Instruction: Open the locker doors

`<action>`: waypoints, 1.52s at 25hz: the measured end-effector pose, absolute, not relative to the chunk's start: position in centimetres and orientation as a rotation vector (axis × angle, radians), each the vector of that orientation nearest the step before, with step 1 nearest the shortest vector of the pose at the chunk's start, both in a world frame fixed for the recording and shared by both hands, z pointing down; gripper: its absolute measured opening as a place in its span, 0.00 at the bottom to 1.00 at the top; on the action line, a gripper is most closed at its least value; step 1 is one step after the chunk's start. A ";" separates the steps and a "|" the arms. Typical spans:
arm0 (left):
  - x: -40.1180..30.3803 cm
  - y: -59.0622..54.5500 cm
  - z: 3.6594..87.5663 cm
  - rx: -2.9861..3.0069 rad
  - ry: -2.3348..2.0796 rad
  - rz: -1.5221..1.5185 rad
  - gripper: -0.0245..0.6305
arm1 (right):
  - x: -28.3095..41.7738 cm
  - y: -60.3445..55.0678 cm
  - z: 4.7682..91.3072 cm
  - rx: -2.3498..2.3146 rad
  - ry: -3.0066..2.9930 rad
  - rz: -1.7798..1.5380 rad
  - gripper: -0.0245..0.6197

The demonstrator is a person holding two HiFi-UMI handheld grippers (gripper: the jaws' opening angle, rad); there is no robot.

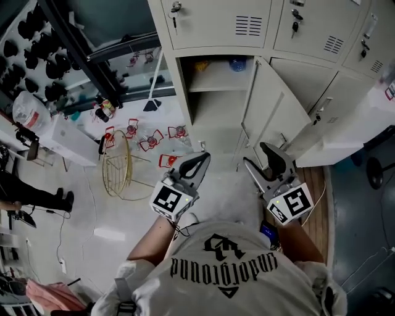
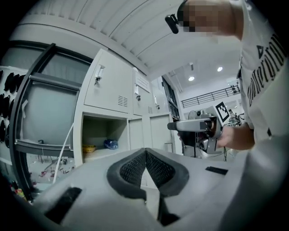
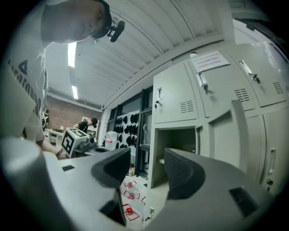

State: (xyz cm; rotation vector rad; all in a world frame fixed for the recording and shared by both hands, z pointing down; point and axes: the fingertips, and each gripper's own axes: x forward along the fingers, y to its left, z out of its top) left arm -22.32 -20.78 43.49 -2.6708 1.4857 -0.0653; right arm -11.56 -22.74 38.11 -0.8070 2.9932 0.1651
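Left claw (image 1: pixel 200 158) is pressed together and empty; right claw (image 1: pixel 257 155) is wide and empty. Square the right claw on a closed door (image 1: pixel 216 24) at its latch (image 1: pixel 176 8) before gripping.

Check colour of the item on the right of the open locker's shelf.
Blue. The item shows best in the left gripper view.

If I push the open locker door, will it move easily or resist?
The door looks like thin painted sheet metal, so it is probably light and may flex slightly. It stands wide open, so it likely swings freely on its hinges rather than resisting. Its face looks smooth, so a sideways push could slip off.
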 end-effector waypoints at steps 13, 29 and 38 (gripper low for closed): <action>-36.7 -22.2 36.0 -2.571 1.345 -0.057 0.05 | -26.6 -25.5 29.7 -0.837 2.977 0.346 0.39; -40.5 -27.6 23.4 -2.449 1.220 0.017 0.05 | -31.5 -34.2 17.2 -0.991 2.879 0.486 0.28; -41.1 -32.0 21.1 -2.373 1.245 0.007 0.05 | -32.8 -39.9 13.9 -0.997 2.874 0.609 0.24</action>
